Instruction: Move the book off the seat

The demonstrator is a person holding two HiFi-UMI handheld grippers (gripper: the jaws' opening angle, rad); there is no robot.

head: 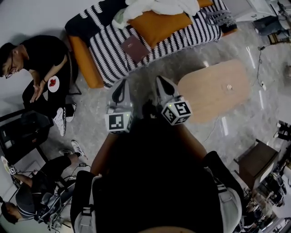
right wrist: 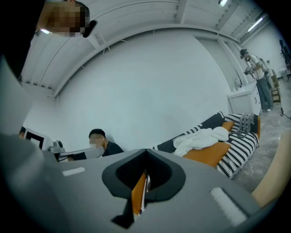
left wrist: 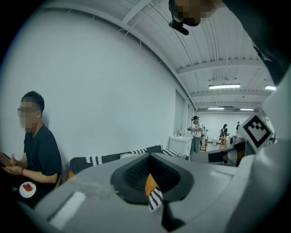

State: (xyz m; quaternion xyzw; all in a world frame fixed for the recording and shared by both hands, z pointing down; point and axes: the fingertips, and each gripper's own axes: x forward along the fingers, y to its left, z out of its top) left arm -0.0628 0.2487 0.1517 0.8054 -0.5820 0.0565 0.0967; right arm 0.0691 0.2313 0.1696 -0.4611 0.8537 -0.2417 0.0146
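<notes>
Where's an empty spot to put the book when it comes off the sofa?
The wooden table is nearly bare: only one small thing sits on it. The grey floor between sofa and table is free too. The sofa is crowded: the book lies beside an orange cushion, with white cloth heaped behind.

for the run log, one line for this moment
book on sofa | left gripper shut, empty | right gripper shut, empty | both short of book

An orange sofa (head: 86,63) draped in a black-and-white striped blanket (head: 109,50) carries a flat maroon book (head: 135,48) near its front edge, an orange cushion (head: 159,25), crumpled white cloth (head: 159,7) and, perhaps, a grey folded garment (head: 221,18).
</notes>
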